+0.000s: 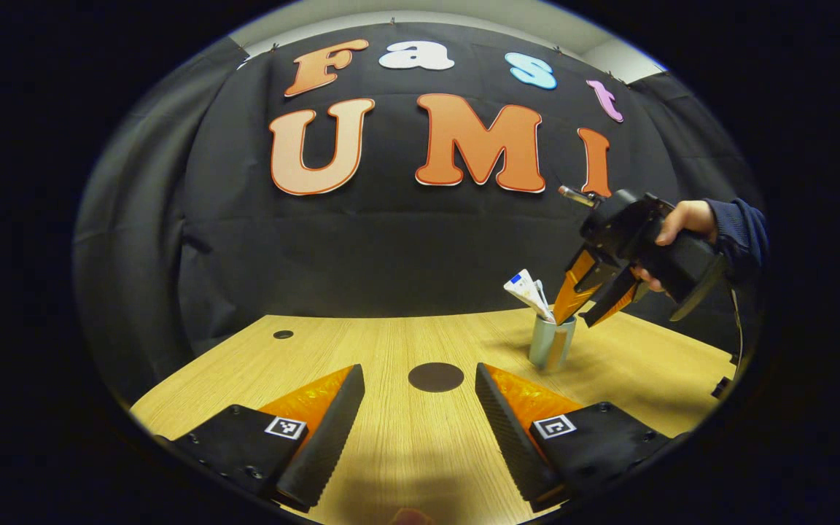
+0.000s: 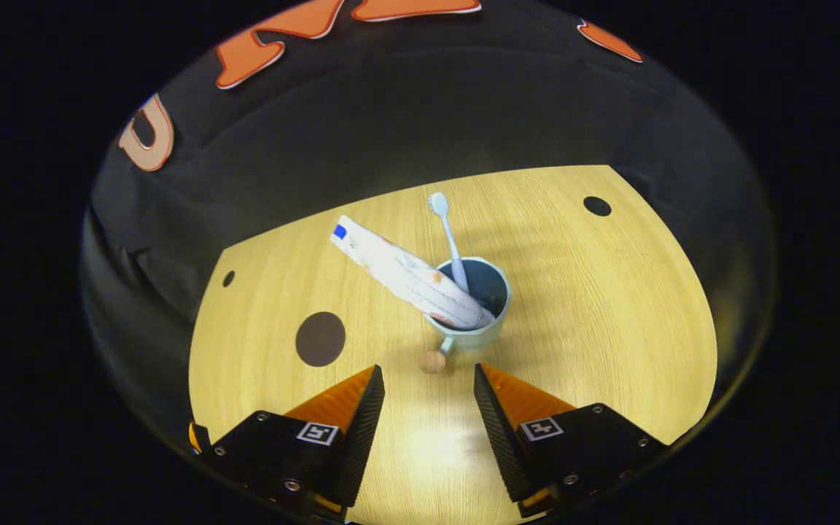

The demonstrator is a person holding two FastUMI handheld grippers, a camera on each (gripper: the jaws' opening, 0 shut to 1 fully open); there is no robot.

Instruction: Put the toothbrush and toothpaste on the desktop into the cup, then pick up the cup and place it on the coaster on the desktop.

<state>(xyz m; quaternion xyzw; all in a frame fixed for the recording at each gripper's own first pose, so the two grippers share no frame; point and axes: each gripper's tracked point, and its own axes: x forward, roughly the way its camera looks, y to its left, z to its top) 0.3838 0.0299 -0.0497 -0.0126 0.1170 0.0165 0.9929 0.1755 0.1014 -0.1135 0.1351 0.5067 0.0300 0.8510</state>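
A test booth set up for recording, not a real home.

Black cloth point(image 1: 405, 240) hangs all around as the walls, and a bit of plain pale room wall point(image 1: 464, 16) peeks over the top of it. A light wooden bench point(image 1: 398, 437) stands inside, with small round holes point(image 1: 283, 335) in its top. On the bench sit just a few props: a cup point(image 2: 475, 302) with a toothbrush point(image 2: 449, 237) and toothpaste point(image 2: 405, 275) in it, and a dark round coaster point(image 2: 320, 338). A person's hand point(image 1: 682, 222) holds a black and orange tool point(image 1: 589, 305) with printed square marker tags point(image 2: 316, 432) like the ones on the near tool.
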